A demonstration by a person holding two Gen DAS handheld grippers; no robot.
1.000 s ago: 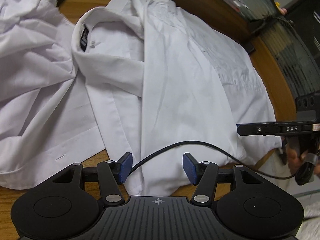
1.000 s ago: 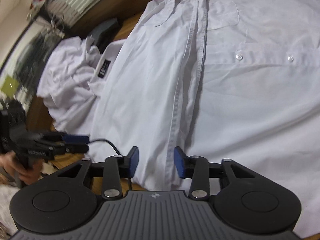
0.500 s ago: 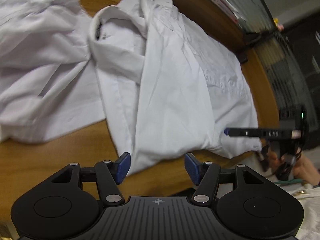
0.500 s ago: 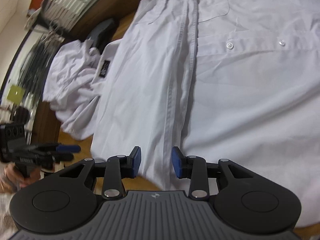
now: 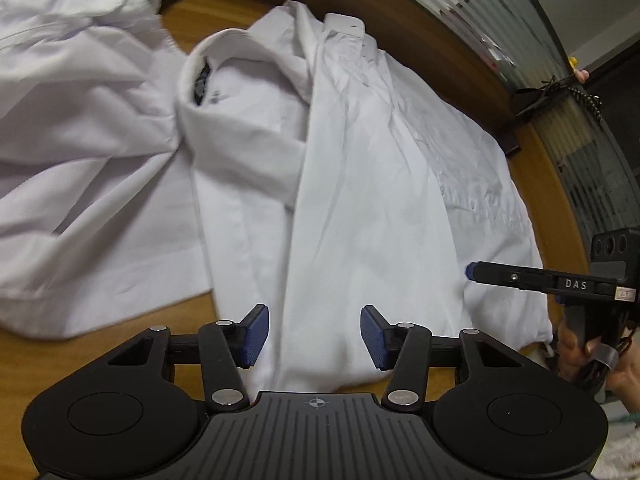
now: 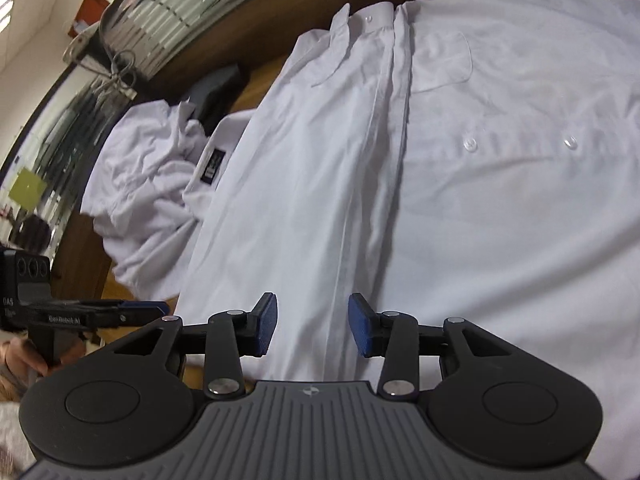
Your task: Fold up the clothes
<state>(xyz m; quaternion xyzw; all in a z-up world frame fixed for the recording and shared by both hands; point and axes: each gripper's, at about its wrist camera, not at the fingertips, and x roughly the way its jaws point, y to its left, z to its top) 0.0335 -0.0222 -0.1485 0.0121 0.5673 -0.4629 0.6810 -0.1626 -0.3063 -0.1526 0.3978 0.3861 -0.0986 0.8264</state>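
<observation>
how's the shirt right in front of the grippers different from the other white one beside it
The near shirt lies flat and smoothed, its sides folded in to a long panel; the other shirt is bunched and wrinkled. The near shirt sits below both grippers; the other shirt lies off to the side. The near shirt's collar with its dark label shows; no collar can be made out on the other shirt. Both are white and rest on the wooden table.

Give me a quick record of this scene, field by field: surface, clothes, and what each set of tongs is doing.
surface: wooden table
shirt being worked on: white button-up shirt, laid flat, its side panels folded in, its hem at the near table edge
other clothes: crumpled white garments beside it
left tongs: open, the jaws have just been closing a little; over the shirt's hem, not pressing on it
right tongs: open, over the button placket, nothing gripped
</observation>
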